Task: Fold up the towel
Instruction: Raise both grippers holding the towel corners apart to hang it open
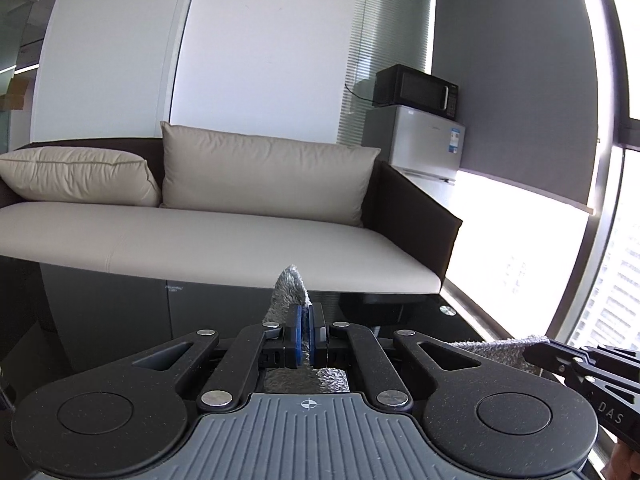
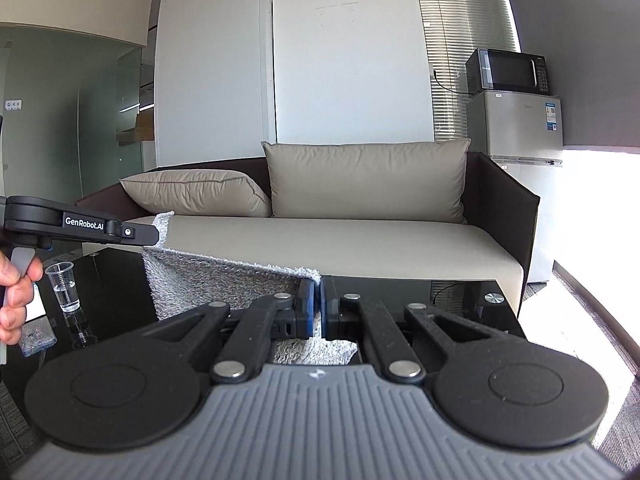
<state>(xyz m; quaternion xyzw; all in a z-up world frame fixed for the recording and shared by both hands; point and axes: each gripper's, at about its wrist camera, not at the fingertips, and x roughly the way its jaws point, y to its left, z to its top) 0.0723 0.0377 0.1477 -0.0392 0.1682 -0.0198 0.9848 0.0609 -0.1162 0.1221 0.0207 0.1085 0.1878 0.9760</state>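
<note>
Evidently early in the fold: left gripper [image 1: 305, 334] and right gripper [image 2: 320, 307] each clamp a corner of the grey towel [image 2: 224, 280], which hangs stretched between them above the black glass table [image 2: 460, 300]; no crease yet visible, laying and folding remain

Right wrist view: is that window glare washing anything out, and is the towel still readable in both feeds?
Right wrist view: window blows out white beside the fridge; towel texture stays sharp. Left wrist view: same glare at right, towel tip crisp; fisheye bends the walls in both.
</note>
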